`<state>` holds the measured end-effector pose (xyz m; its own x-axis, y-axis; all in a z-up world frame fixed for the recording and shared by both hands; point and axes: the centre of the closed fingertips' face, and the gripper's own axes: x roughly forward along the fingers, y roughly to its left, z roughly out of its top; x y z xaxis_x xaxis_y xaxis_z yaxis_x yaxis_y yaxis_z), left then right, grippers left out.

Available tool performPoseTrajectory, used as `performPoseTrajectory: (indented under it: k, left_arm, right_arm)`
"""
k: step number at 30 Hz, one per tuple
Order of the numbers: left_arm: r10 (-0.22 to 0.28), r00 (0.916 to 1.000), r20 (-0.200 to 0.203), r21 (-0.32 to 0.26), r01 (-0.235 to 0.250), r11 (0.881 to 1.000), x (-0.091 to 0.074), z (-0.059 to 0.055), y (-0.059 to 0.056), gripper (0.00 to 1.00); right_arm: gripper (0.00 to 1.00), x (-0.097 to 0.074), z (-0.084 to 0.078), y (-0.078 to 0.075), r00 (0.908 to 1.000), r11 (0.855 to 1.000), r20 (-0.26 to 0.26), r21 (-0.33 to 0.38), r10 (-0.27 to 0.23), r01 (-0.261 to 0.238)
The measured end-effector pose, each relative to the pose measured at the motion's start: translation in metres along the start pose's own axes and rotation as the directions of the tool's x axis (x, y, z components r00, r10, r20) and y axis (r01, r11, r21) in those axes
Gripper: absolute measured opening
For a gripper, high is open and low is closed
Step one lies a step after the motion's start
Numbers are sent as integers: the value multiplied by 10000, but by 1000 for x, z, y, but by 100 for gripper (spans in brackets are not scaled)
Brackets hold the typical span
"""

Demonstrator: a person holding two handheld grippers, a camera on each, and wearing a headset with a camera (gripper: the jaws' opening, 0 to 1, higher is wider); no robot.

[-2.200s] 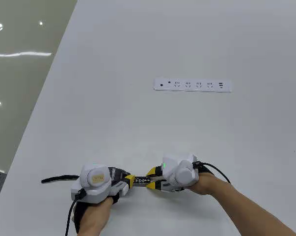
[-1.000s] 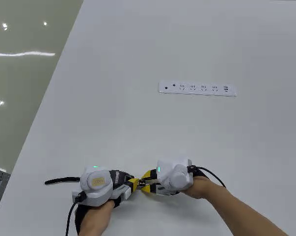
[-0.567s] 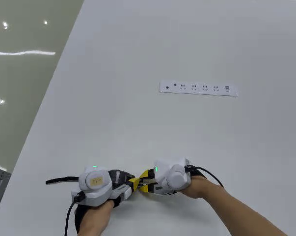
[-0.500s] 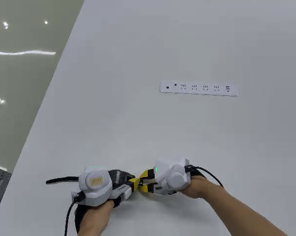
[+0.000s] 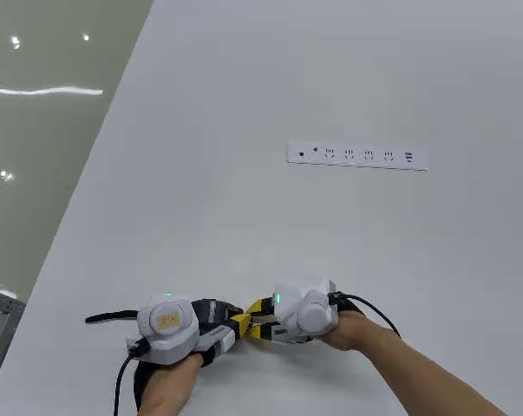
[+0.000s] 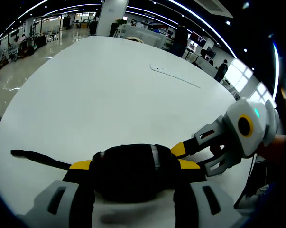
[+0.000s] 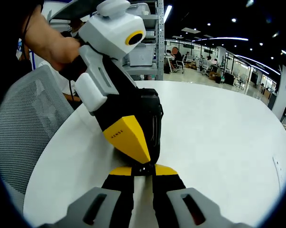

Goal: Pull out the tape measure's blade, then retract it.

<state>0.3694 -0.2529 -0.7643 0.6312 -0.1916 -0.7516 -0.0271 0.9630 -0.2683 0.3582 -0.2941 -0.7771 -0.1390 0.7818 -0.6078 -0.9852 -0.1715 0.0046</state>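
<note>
Grasps the tape [image 7: 151, 116] by its black case with the left gripper [image 6: 133, 166], one yellow-tipped finger pressed against each side. Pinches the end of the blade [image 7: 143, 167] with the right gripper [image 7: 143, 172], jaws drawn almost together right at the case's mouth, next to no blade out. Holds both grippers nose to nose, low over the near part of the white table [image 5: 330, 78], yellow tips touching or just beside each other in the head view. Left hand [image 5: 167, 390] and right hand [image 5: 352, 329] wrapped around the handles from below. Leaves the tape's black strap [image 5: 109, 316] trailing flat on the table, out to the left of the case. Farther up the table, well apart from the grippers, a white power strip [image 5: 356, 156] lying crosswise. Past the table's left edge, glossy floor [image 5: 35, 130] with glints of light.
</note>
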Motion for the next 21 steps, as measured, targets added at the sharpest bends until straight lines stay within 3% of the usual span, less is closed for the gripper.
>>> performPoseTrajectory:
  k: [21]
  left_arm:
    - [-251,9996,-158,-236,248,9994,2,-2,-1,67]
  right_arm:
    - [14,0,0,-1,9996,9981,96,565,-265,260]
